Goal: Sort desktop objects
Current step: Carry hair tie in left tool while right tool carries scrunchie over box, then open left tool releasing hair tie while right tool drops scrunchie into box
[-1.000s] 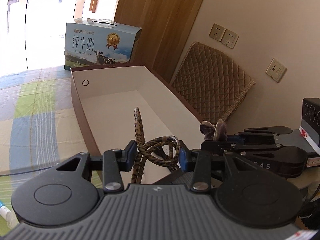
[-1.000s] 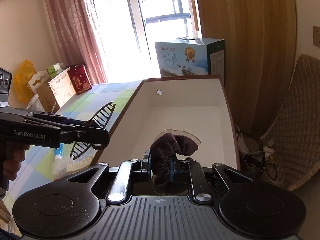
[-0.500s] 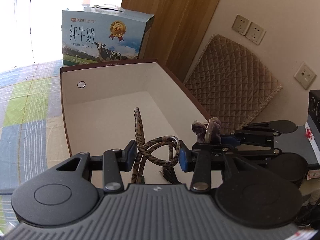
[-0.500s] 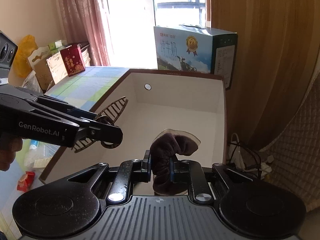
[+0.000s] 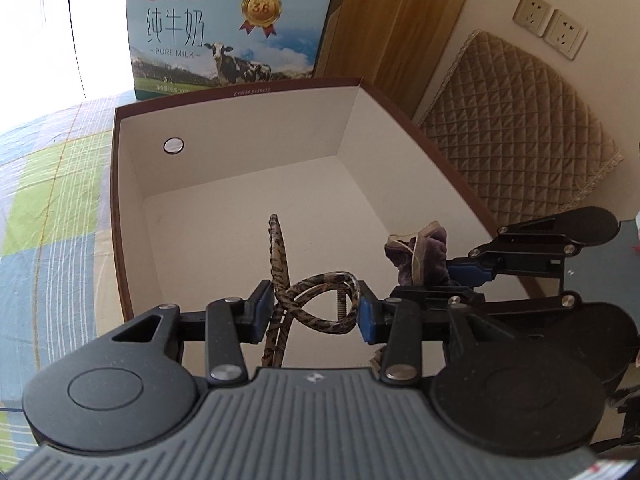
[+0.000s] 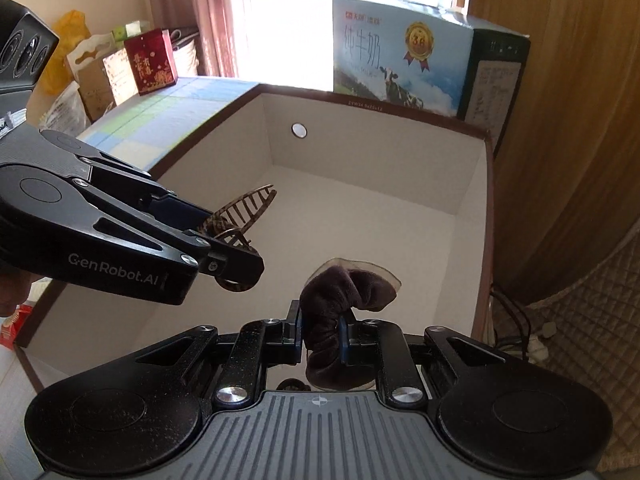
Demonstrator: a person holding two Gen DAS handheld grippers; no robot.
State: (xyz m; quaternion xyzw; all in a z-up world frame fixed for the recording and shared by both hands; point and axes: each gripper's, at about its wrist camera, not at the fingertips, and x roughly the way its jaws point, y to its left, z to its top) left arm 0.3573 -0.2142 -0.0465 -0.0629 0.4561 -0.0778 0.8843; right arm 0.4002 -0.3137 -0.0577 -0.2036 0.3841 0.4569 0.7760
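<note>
Both claws grasp loads above the box [image 5: 240, 128]: left claw [image 5: 316, 314] a hair clip [image 5: 312, 304], right claw [image 6: 320, 338] a scrunchie [image 6: 340, 300].

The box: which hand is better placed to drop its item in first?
Probably the left. Its tool holds the hair claw over the middle of the box. The right tool, with the scrunchie, sits nearer the near edge.

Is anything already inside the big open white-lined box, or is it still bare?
The white-lined box with brown rim shows only a bare white floor and a round metal stud on its far wall. Its near end is hidden behind the grippers, the tortoiseshell claw clip and the purple velvet scrunchie.
</note>
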